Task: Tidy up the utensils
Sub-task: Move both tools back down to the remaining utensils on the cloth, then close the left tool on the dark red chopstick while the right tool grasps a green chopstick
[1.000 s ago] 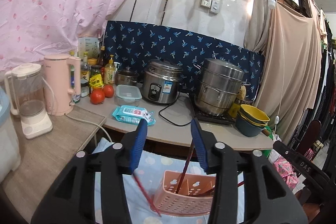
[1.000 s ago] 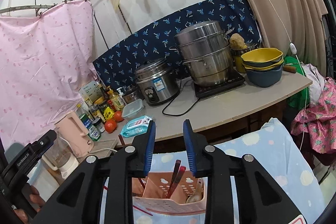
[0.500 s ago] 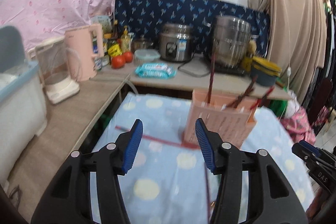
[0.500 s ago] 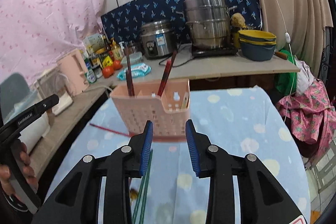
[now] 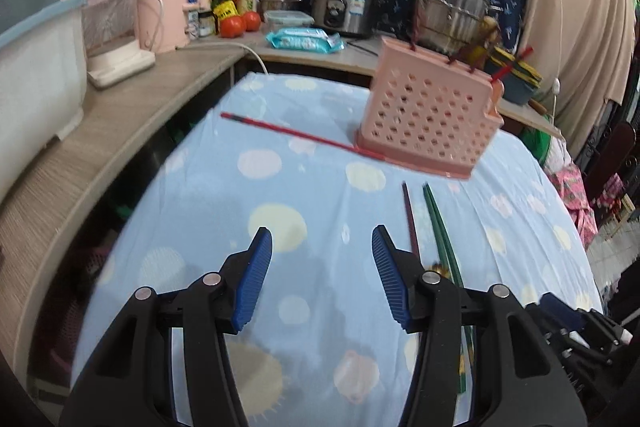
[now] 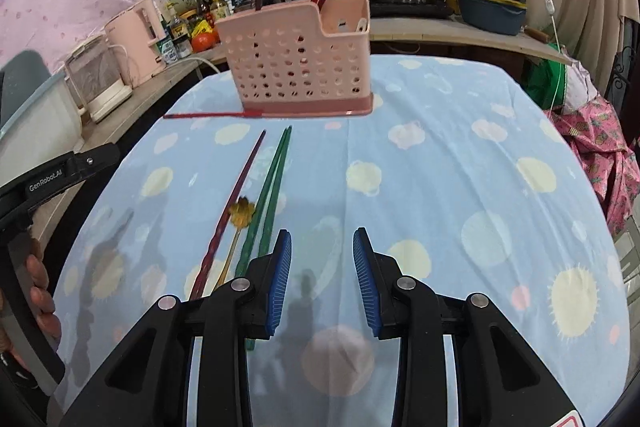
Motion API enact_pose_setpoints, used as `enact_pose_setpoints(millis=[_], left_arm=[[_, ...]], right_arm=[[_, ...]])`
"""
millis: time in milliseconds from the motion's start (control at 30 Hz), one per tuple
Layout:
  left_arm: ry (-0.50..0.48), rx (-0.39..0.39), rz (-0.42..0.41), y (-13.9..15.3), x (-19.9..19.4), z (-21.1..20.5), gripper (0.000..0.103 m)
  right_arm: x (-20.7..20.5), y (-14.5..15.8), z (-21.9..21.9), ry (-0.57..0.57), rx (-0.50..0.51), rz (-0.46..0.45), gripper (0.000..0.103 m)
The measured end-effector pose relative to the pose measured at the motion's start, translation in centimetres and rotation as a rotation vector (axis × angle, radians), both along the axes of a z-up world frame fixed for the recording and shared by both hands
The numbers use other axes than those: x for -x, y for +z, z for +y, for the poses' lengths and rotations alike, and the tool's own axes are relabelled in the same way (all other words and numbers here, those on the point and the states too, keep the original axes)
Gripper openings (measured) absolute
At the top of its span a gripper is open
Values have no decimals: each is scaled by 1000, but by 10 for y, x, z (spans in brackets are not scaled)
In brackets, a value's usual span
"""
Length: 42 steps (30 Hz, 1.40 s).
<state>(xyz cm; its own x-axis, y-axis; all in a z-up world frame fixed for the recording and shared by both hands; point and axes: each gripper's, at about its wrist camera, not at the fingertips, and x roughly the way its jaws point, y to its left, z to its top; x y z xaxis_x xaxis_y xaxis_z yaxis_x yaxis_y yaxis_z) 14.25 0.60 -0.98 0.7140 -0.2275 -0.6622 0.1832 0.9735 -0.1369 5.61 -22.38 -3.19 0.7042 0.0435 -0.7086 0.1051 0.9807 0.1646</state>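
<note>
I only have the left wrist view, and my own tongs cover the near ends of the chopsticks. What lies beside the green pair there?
Observer: A small gold pick with a flower-shaped head lies between the dark red chopstick and the green chopsticks.
Operator: Are the right tongs on anything?
Observer: No. The right tongs are open and empty, over bare cloth just right of the green chopsticks.
Operator: Anything inside the basket besides chopsticks?
Observer: Yes. In the lower section of the pink basket, a white utensil tip shows above the rim.
</note>
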Motion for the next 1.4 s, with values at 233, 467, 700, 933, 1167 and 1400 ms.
enact_pose_setpoints(millis=[233, 467, 700, 933, 1167, 1400], left_arm=[[-71, 1, 67, -28, 24, -20, 50], [-134, -4, 98, -43, 45, -35, 50], [-175, -2, 119, -49, 55, -45, 50], [-204, -22, 124, -55, 60, -56, 50], [-196, -49, 124, -63, 59, -57, 46], [-211, -37, 123, -65, 59, -56, 18]], right_arm=[[15, -29, 38, 87, 39, 62, 32], [18, -35, 53, 116, 81, 68, 30], [15, -40, 46, 85, 72, 81, 18], [14, -41, 34, 55, 45, 86, 9], [13, -42, 37, 65, 47, 83, 8], [13, -42, 36, 66, 33, 81, 7]])
